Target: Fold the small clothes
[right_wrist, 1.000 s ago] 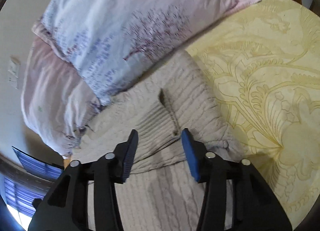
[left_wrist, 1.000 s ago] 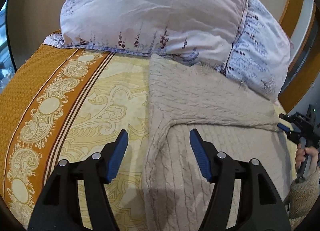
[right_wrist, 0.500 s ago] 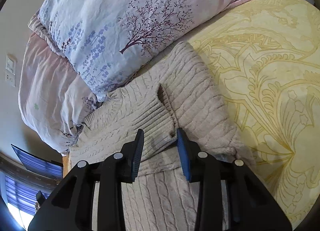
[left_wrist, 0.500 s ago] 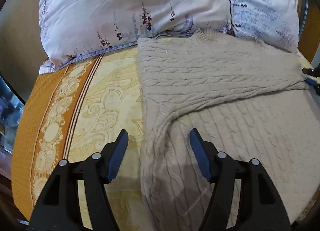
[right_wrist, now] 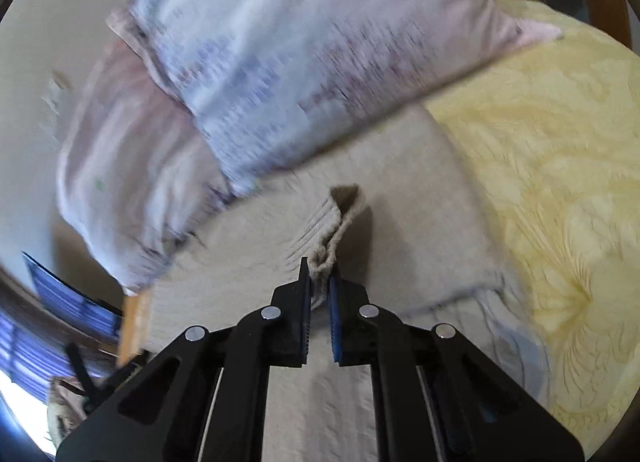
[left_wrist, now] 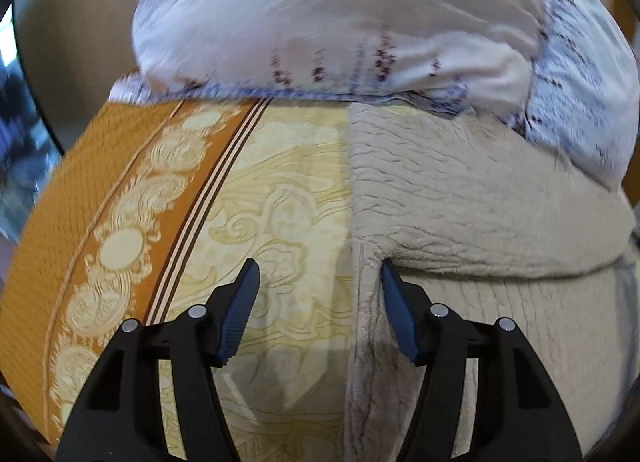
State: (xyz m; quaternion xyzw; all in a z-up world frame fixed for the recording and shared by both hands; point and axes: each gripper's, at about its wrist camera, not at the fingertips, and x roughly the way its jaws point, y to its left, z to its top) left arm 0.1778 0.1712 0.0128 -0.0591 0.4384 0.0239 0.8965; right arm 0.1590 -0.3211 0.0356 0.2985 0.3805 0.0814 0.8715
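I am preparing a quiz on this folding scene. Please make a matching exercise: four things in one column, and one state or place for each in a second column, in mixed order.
Things:
1. left gripper
2. right gripper
3. pillows
4. bedspread

States or places:
A. lies under the sweater
B. jaws wide apart, holding nothing
C. closed on the sweater cuff
D. at the head of the bed, over the sweater's top edge

Pairs: 1-B, 2-C, 3-D, 4-A
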